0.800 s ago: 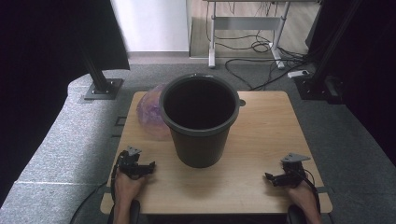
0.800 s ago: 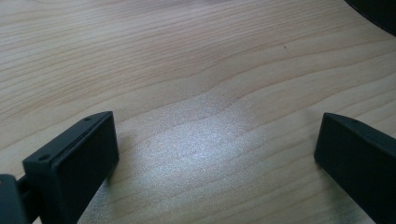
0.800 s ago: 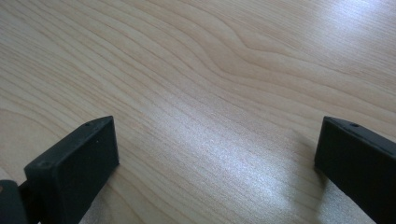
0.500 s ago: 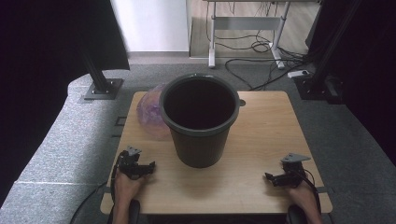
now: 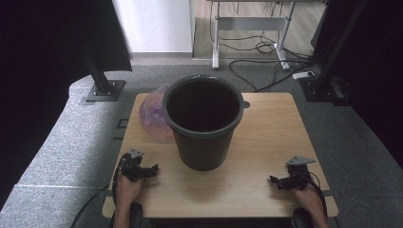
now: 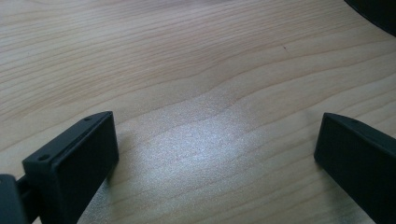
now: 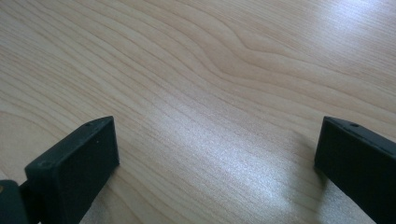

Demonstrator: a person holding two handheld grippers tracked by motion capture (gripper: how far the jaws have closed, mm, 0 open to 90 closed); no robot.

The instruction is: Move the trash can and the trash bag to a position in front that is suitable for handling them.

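Observation:
A dark bucket (image 5: 203,121) stands upright in the middle of the wooden table (image 5: 266,142). Behind its left side lies a crumpled pinkish-purple plastic bag (image 5: 153,116), partly hidden by the bucket. My left gripper (image 5: 141,171) rests near the front left corner, jaws wide open over bare wood (image 6: 210,130), with nothing between them. Near the front right corner my right gripper (image 5: 281,181) also stands open and empty, low over the table (image 7: 215,130). In the left gripper view the bucket's dark edge (image 6: 373,11) shows at the top right.
Grey carpeted floor surrounds the table. Black stand bases (image 5: 102,90) sit at the back left and right, with loose cables (image 5: 266,61) and a desk frame beyond. Bare wood lies in front of and to the right of the bucket.

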